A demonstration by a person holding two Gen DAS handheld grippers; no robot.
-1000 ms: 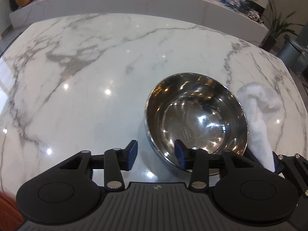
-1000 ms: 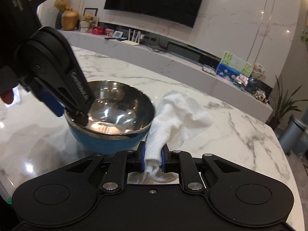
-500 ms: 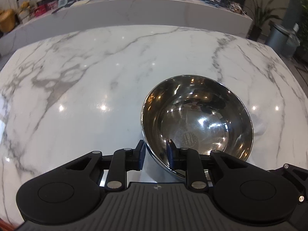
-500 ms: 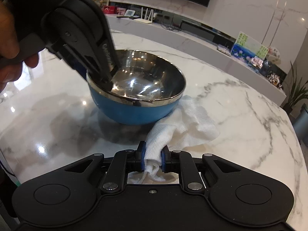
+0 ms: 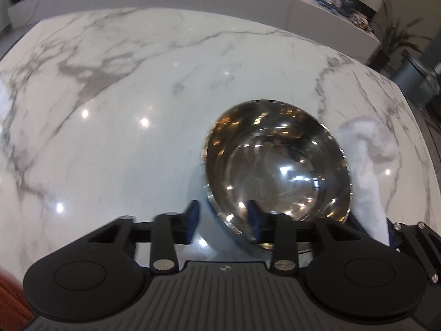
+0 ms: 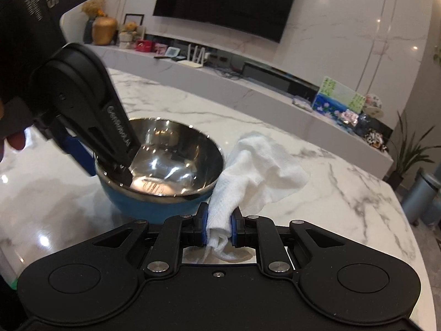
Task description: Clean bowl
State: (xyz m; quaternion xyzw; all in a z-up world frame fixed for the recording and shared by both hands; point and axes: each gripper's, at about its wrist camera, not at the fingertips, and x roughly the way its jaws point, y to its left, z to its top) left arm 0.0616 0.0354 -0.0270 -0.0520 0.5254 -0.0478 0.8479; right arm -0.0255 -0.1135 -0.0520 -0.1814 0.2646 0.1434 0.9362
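A steel bowl (image 5: 278, 171) with a blue outside (image 6: 162, 171) stands on the white marble table (image 5: 124, 115). My left gripper (image 5: 222, 224) is open and straddles the bowl's near rim, one finger inside and one outside; it shows in the right wrist view (image 6: 110, 162). My right gripper (image 6: 218, 227) is shut on a white cloth (image 6: 253, 171), which lies on the table against the bowl's right side. The cloth shows in the left wrist view (image 5: 366, 165) right of the bowl.
A long marble shelf (image 6: 248, 88) with ornaments, a router and boxes runs behind the table. A potted plant (image 6: 410, 151) and a grey bin (image 6: 421, 195) stand past the table's right edge.
My left gripper, shut on the bowl's rim half a second ago, has opened. The bowl is back down on the table beside the cloth. My right gripper still holds the cloth.
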